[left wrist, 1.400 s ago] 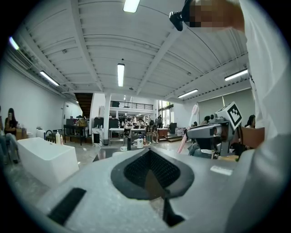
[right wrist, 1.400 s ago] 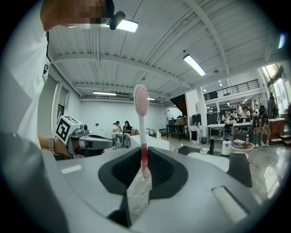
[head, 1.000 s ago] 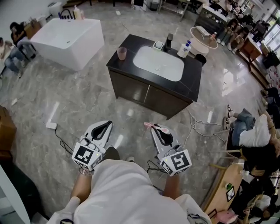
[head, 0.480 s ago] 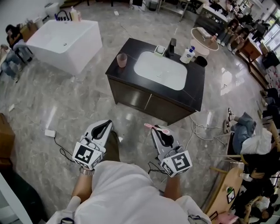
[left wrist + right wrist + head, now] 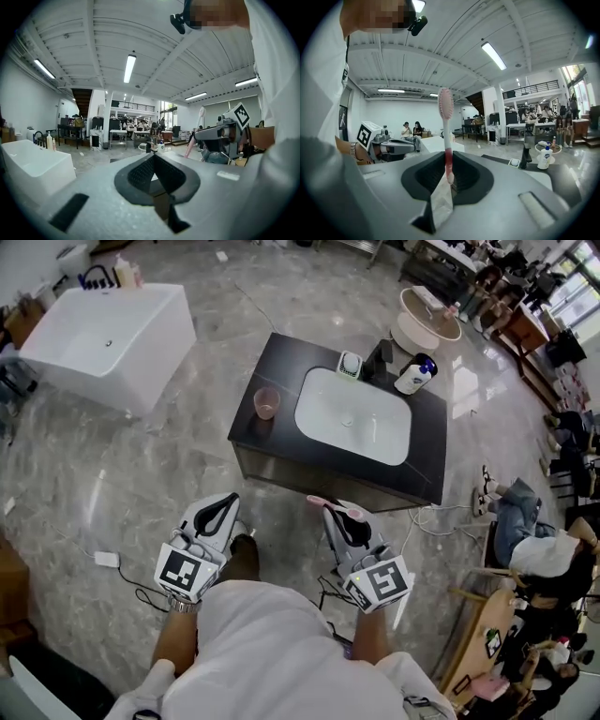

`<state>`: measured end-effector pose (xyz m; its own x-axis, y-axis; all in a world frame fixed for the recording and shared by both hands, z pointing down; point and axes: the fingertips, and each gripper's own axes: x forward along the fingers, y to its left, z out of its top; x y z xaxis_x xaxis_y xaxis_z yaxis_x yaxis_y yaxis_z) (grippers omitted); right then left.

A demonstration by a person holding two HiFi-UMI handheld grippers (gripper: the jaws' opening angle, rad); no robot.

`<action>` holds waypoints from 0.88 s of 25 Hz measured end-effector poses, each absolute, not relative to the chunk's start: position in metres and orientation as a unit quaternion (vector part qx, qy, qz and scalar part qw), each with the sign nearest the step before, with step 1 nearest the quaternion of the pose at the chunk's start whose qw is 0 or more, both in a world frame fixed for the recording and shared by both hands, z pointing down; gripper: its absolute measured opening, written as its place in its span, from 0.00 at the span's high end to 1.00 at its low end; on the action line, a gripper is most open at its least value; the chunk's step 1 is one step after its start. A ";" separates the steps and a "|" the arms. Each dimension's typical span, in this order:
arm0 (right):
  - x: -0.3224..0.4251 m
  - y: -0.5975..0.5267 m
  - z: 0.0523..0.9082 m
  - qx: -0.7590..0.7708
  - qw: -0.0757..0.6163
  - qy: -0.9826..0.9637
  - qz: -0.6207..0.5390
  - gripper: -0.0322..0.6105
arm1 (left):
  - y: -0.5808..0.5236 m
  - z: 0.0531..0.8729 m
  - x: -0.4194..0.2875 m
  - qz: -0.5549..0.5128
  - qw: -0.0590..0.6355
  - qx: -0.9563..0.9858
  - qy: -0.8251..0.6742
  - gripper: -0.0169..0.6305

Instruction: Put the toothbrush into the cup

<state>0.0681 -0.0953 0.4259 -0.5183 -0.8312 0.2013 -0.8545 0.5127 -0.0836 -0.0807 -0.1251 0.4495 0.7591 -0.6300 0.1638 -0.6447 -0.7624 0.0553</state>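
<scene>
Right now I'm pinching the toothbrush (image 5: 446,122) upright in my right gripper (image 5: 338,515), with my left gripper (image 5: 223,512) pressed together and empty. I'm judging this the carry, needing next to reach the cup (image 5: 267,402) on the vanity (image 5: 277,354).

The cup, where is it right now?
In the head view, the pink cup sits on the left end of the black vanity counter, just left of the white sink basin.

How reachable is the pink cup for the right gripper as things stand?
Probably not yet. The right gripper, shut on the toothbrush, hangs over the floor short of the vanity, while the cup stands at its left edge. Nothing blocks the way; stepping closer should do.
</scene>
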 end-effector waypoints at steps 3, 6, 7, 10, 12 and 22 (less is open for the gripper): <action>0.048 -0.139 0.423 0.494 0.076 -0.862 0.091 0.86 | -0.170 0.449 -0.097 0.065 0.065 0.940 -0.328 0.97; 0.029 -0.182 0.421 0.494 0.083 -0.861 0.086 0.86 | -0.215 0.449 -0.113 0.059 0.061 0.942 -0.323 0.97; 0.025 -0.193 0.421 0.494 0.087 -0.861 0.086 0.86 | -0.226 0.449 -0.116 0.057 0.059 0.943 -0.322 0.97; 0.017 -0.214 0.428 0.489 0.099 -0.862 0.090 0.86 | -0.247 0.453 -0.122 0.051 0.065 0.942 -0.325 0.97; 0.015 -0.229 0.429 0.482 0.102 -0.865 0.090 0.86 | -0.257 0.456 -0.125 0.050 0.072 0.939 -0.332 0.97; 0.024 -0.289 0.418 0.445 0.096 -0.887 0.075 0.86 | -0.281 0.439 -0.110 0.044 0.072 0.925 -0.371 0.97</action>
